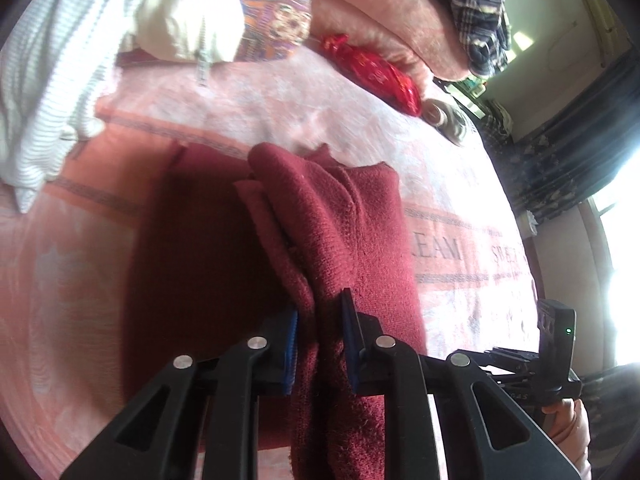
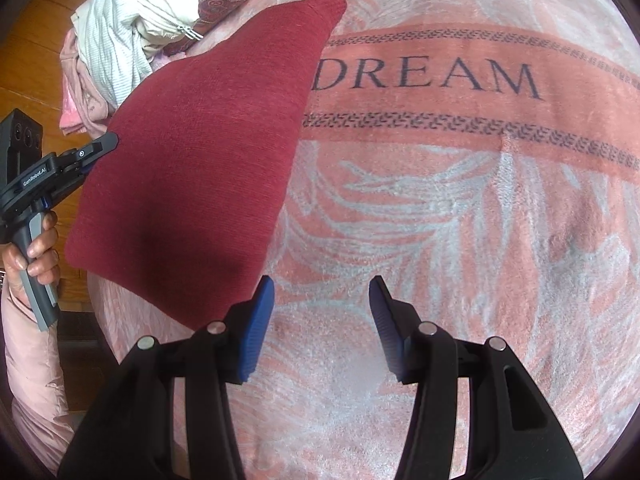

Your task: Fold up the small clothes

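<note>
The left hand-held gripper (image 1: pixel 318 320) is clenched on a bunched edge of the dark red garment (image 2: pixel 200 140), which lies on the bed's pink blanket (image 2: pixel 460 208) at ten o'clock of the right hand-held gripper (image 2: pixel 322 312); that one is released and empty; carry the edge across evenly, keeping corners aligned, and pin the far side.

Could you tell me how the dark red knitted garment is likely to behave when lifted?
The dark red knitted garment is probably floppy: it bunches in folds between the left gripper. It likely grips well, given its fuzzy knit, and should drape rather than hold shape.
</note>
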{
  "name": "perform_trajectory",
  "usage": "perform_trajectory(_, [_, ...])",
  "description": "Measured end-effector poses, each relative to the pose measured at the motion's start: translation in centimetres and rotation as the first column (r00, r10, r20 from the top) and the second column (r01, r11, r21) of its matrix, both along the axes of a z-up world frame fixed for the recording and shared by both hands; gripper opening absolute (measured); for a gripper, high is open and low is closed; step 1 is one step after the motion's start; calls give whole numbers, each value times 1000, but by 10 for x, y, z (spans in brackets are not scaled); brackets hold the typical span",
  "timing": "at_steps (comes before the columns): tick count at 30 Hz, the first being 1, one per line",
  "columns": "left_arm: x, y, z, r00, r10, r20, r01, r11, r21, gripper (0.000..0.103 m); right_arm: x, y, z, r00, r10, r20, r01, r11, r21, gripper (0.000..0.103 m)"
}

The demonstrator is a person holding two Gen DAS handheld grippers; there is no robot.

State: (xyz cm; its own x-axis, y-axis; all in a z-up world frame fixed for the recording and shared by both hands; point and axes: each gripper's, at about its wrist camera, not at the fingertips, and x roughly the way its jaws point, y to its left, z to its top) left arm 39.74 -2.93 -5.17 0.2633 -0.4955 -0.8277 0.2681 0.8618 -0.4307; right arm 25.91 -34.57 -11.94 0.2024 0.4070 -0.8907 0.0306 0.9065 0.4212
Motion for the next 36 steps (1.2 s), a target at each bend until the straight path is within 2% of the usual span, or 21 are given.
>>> perform_trajectory(8, [11,55,-6,997,79,-8,-79,997,14,16,5,10,-6,1000,15,-1,-15,1000,4,50])
perform_trajectory(11, [14,67,-8,995,97,-1,-97,995,28,9,6,17,-9,1000,26,-7,-26,1000,5,50])
perform_trajectory(12, [14,72,-7,994,110,14,-111,993,46,0,7,19,-11,1000,30,-9,-30,1000,6,50])
perform_trajectory(15, [14,90,-6,990,137,26,-138,989,43,0,10,25,-13,999,36,-13,-36,999,8,50])
perform_trajectory(21, [4,87,-19,996,85,-34,-83,995,54,0,17,39,-15,998,56,-9,-55,998,17,50])
perform_trajectory(23, [-4,78,-27,996,63,-61,-60,996,59,13,17,41,-15,998,61,-10,-61,998,15,50])
perform_trajectory(25, [-12,67,-38,996,37,-83,-31,997,68,37,18,42,-15,998,65,-11,-65,998,10,50])
perform_trajectory(27, [-16,60,-45,996,33,-85,-26,996,83,48,18,42,-16,998,64,-14,-64,998,6,50])
perform_trajectory(29, [-14,56,-50,994,41,-100,-34,997,73,49,18,43,-17,998,66,-16,-66,998,5,50])
perform_trajectory(32, [-5,50,-58,991,60,-120,-52,996,66,61,19,45,-18,998,68,-18,-68,998,5,50])
perform_trajectory(34, [3,44,-64,990,74,-119,-63,994,90,69,19,46,-19,997,69,-18,-69,998,7,50])
perform_trajectory(36, [7,41,-70,987,87,-132,-76,993,87,72,20,45,-20,998,66,-20,-66,998,6,50])
